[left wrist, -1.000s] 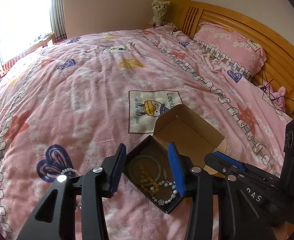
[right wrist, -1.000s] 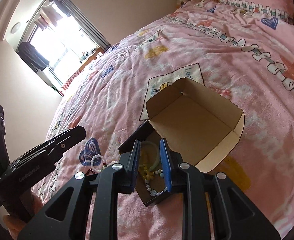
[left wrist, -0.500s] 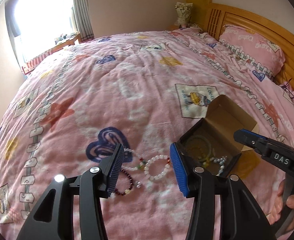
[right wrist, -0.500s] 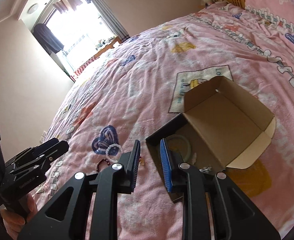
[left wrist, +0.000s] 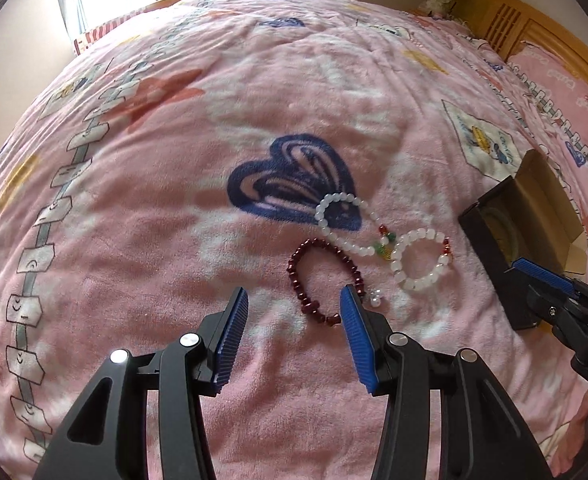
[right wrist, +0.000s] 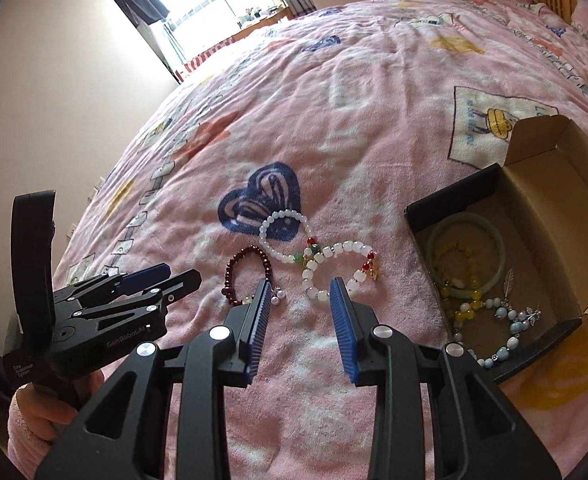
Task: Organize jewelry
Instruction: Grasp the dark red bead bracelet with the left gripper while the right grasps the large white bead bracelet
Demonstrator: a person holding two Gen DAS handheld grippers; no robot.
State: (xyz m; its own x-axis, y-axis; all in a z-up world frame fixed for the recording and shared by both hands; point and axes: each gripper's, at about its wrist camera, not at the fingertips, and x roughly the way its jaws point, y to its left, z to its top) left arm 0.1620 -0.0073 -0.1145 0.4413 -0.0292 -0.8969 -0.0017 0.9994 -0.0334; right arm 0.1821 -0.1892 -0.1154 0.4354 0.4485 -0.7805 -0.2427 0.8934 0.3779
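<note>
Both tongs have swung from the box [right wrist: 494, 216] toward three bracelets [right wrist: 314, 256] left on the bed [right wrist: 334, 100]; left tongs [left wrist: 294, 320] and right tongs [right wrist: 300, 300] gape empty, several pieces already boxed.

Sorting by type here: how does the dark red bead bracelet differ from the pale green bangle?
The dark red bead bracelet is a string of small maroon beads lying on the pink blanket; the pale green bangle is one smooth solid ring, lying inside the open box. The bangle has other bracelets lying over it; the red one lies alone. Both are closed loops lying flat.
</note>
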